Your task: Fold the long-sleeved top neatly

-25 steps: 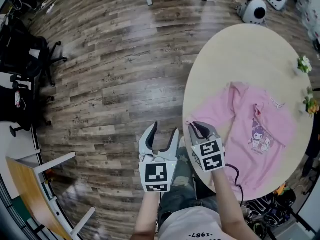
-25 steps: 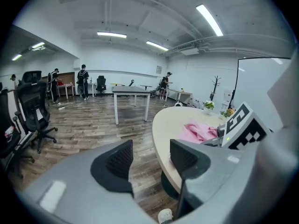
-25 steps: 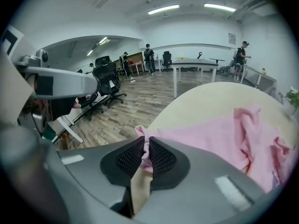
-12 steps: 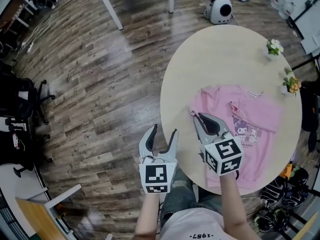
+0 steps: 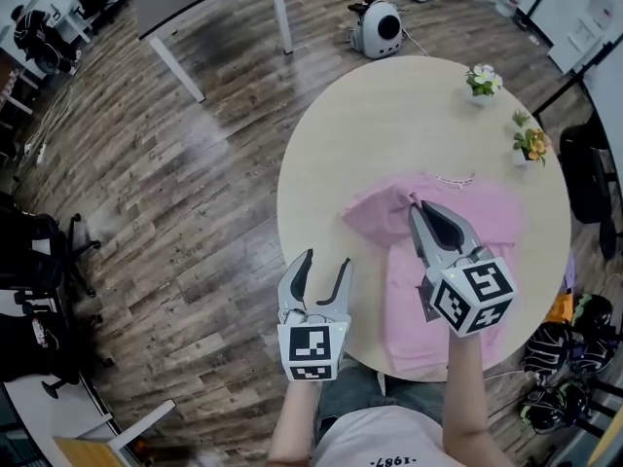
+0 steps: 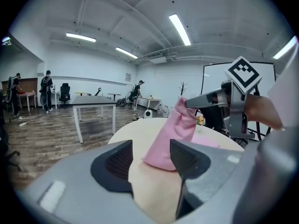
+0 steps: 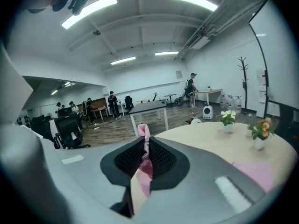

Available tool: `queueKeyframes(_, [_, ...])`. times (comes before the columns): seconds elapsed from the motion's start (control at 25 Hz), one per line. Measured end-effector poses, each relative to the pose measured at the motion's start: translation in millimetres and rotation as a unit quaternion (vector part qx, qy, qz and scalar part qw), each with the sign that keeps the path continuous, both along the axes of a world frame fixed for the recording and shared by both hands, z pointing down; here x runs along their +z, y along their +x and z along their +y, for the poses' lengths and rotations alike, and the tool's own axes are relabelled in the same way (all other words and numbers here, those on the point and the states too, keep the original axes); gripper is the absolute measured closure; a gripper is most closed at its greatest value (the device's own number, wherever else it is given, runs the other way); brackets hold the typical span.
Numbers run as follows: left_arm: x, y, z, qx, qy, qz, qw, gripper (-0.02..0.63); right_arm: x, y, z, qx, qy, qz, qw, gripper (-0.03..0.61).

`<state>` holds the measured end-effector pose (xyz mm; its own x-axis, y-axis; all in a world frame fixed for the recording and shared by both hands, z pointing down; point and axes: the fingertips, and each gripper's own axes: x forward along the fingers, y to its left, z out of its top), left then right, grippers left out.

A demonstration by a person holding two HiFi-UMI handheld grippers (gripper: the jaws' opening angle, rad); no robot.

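Lying on the near right part of the round pale wooden table, the pink long-sleeved top is partly gathered up. Your right gripper has its jaws clamped tight on a pinch of the pink fabric and holds it raised, so the cloth hangs from the jaws in a cone down to the rest of the top. Your left gripper is at the table's near edge, left of the top, jaws wide apart and gripping nothing; the hanging cloth shows beyond them. Two small pots of flowers stand near the far right rim, well apart from the top. Grey-brown plank floor surrounds the table.
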<state>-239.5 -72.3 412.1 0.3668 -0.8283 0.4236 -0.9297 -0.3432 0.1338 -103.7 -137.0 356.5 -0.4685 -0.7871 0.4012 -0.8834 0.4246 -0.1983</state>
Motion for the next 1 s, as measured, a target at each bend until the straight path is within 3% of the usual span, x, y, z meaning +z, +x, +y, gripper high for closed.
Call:
queueKeyframes(0.48, [-10.5,78.4,-12.4,0.048,0.005,-0.019,0.9987,0.365,-33.2,133.3,-18.3,0.096,0.044,-0.035,0.994,0.525])
queueKeyframes(0.76, [-4.9,124.3,-11.1,0.070,-0.004,-0.031,0.9971,0.365,-20.8,208.4,-11.8,0.128,0.035,-0.027,0.991,0.523])
queueKeyframes(1.0, [5.1,154.8,-7.3,0.075,-0.017,-0.043,0.9961,0.365,35.1,258.9,-4.9,0.139,-0.006,-0.027,0.990,0.523])
